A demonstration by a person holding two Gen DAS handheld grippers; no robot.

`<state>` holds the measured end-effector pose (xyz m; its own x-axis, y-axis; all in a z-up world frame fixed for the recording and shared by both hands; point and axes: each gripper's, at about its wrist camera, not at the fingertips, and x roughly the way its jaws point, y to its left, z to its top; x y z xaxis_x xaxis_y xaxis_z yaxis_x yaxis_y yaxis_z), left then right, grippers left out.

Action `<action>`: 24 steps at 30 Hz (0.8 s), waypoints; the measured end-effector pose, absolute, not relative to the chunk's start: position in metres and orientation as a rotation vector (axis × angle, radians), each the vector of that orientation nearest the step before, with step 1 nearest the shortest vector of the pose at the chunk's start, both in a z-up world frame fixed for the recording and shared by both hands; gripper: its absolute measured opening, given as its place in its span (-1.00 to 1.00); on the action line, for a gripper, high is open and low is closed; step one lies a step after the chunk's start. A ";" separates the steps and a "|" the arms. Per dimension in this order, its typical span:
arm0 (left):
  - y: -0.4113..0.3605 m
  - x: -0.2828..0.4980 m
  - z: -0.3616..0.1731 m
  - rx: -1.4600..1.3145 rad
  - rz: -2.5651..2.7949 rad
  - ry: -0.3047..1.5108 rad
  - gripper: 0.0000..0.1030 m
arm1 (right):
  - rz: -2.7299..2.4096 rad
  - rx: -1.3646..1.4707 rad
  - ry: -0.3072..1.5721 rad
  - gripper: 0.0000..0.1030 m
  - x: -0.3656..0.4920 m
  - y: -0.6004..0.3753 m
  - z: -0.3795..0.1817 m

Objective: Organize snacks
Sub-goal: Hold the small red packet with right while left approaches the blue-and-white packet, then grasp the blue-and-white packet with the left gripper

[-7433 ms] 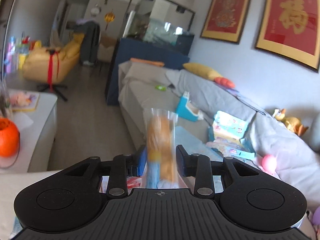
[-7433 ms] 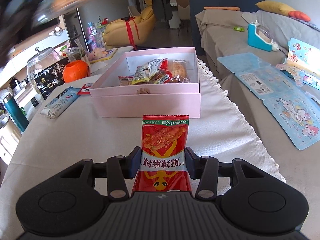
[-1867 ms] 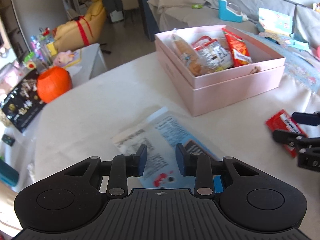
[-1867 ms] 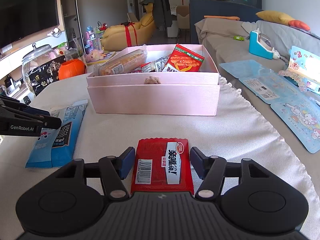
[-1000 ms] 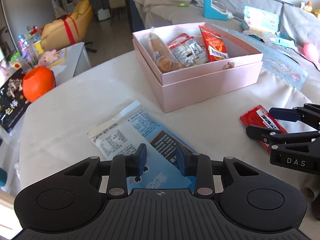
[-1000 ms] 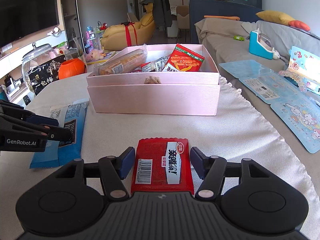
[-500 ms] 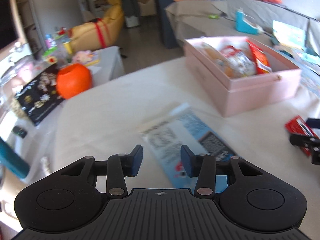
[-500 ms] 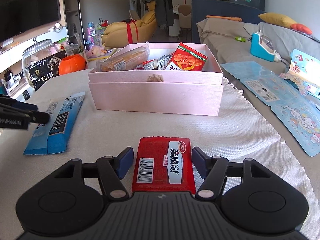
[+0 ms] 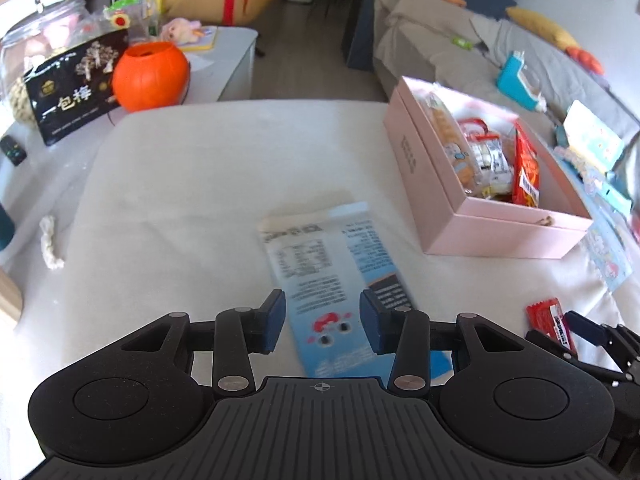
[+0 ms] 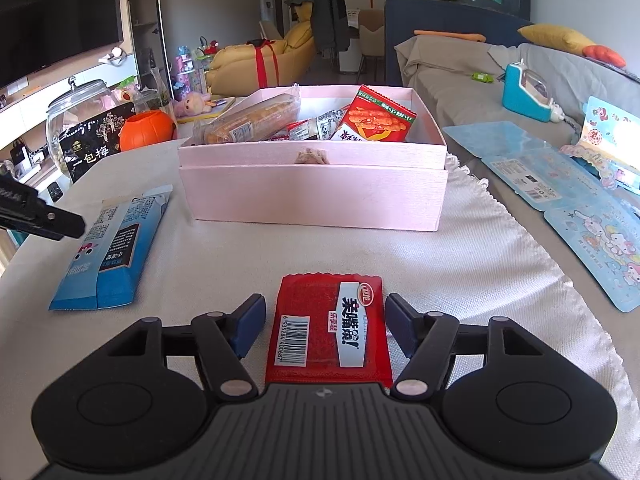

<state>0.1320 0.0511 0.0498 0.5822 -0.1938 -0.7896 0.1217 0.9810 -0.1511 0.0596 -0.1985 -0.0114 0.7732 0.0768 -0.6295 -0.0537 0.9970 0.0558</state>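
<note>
Two snack packets outside the pink box.
Left gripper jaws, just widened, straddle the blue packet without pressing; right gripper jaws wide around the red packet. Orange pumpkin pot far left.

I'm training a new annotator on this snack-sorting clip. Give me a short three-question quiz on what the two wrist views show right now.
1. True or false: the red snack packet lies flat on the tablecloth between the right gripper's open jaws.
2. Which packet lies under the left gripper? A: blue snack bag; B: orange pumpkin; C: bread roll.
3. Fill in: the bread roll sits inside the pink ____.

Key: 1 true; 2 A; 3 box.
</note>
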 end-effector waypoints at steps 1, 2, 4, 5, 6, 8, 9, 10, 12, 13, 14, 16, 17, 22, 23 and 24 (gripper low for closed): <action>0.042 0.135 0.049 -0.059 -0.187 0.941 -0.12 | 0.070 0.035 0.683 0.30 0.060 -0.199 -0.011; 0.032 0.138 0.048 -0.029 -0.191 0.951 -0.12 | 0.071 0.036 0.683 0.30 0.060 -0.198 -0.011; 0.014 0.146 0.044 0.019 -0.191 0.969 -0.09 | 0.071 0.037 0.683 0.30 0.060 -0.199 -0.011; 0.007 0.149 0.044 0.040 -0.183 0.959 -0.09 | 0.071 0.037 0.683 0.30 0.060 -0.198 -0.012; 0.002 0.152 0.044 0.046 -0.182 0.962 -0.09 | 0.071 0.037 0.683 0.30 0.060 -0.198 -0.012; -0.005 0.157 0.044 0.030 -0.199 0.979 0.01 | 0.071 0.038 0.683 0.30 0.060 -0.199 -0.012; -0.009 0.160 0.042 0.037 -0.204 0.987 0.09 | 0.071 0.038 0.683 0.30 0.060 -0.199 -0.012; -0.013 0.160 0.042 0.051 -0.211 0.988 0.25 | 0.071 0.038 0.683 0.30 0.060 -0.199 -0.012; -0.020 0.161 0.040 0.069 -0.226 0.994 0.49 | 0.071 0.037 0.683 0.30 0.060 -0.199 -0.012; -0.024 0.163 0.039 0.076 -0.233 0.995 0.60 | 0.071 0.037 0.683 0.30 0.060 -0.198 -0.012; -0.026 0.163 0.037 0.084 -0.237 0.995 0.67 | 0.071 0.038 0.683 0.30 0.060 -0.199 -0.012; -0.029 0.162 0.035 0.110 -0.245 0.985 0.70 | 0.071 0.037 0.683 0.30 0.060 -0.199 -0.012; -0.030 0.161 0.035 0.138 -0.247 0.976 0.70 | 0.071 0.037 0.683 0.30 0.060 -0.198 -0.012; -0.003 0.151 0.032 0.238 -0.259 0.918 0.64 | 0.072 0.041 0.682 0.30 0.060 -0.199 -0.012; 0.006 0.149 0.031 0.248 -0.263 0.906 0.64 | 0.072 0.041 0.682 0.30 0.060 -0.199 -0.012; 0.015 0.147 0.029 0.260 -0.264 0.894 0.64 | 0.072 0.040 0.682 0.30 0.060 -0.199 -0.012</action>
